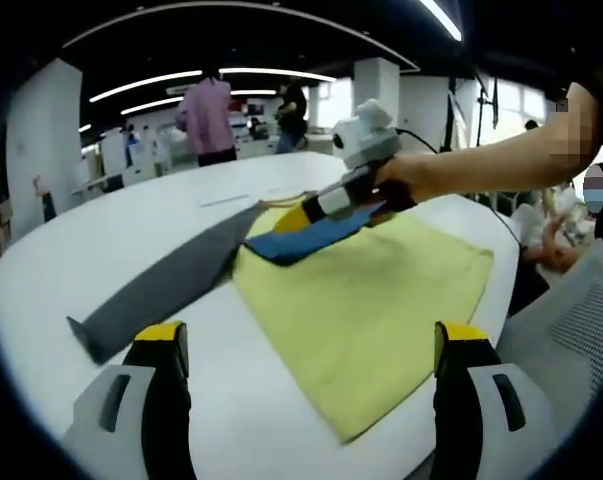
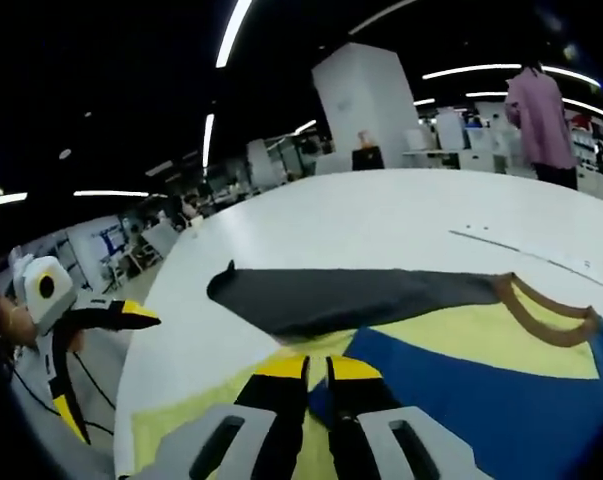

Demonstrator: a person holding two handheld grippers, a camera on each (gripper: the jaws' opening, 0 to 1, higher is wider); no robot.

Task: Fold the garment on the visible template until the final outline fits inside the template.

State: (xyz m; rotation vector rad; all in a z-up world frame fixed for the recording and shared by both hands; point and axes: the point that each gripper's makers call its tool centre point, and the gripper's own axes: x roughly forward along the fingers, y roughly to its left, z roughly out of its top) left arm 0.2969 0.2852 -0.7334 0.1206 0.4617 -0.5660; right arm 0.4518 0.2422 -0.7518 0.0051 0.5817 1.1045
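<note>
Here my right gripper (image 2: pixel 317 372) is pinched shut on the garment's (image 2: pixel 461 400) blue panel, lifting it over the yellow template (image 1: pixel 381 300) to fold, while my left gripper (image 1: pixel 311 345) waits with jaws apart above the white table (image 1: pixel 101 250).

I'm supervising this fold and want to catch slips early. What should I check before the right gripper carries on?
1. Right gripper grips the blue fabric: jaws close together, ok.
2. Left gripper free: jaws apart, ok.
3. Grey sleeve folded in: trails across the white table, not ok.
4. Yellow template visible: ok.
5. Brown collar flat: ok.
6. Outline within template: not ok.
</note>
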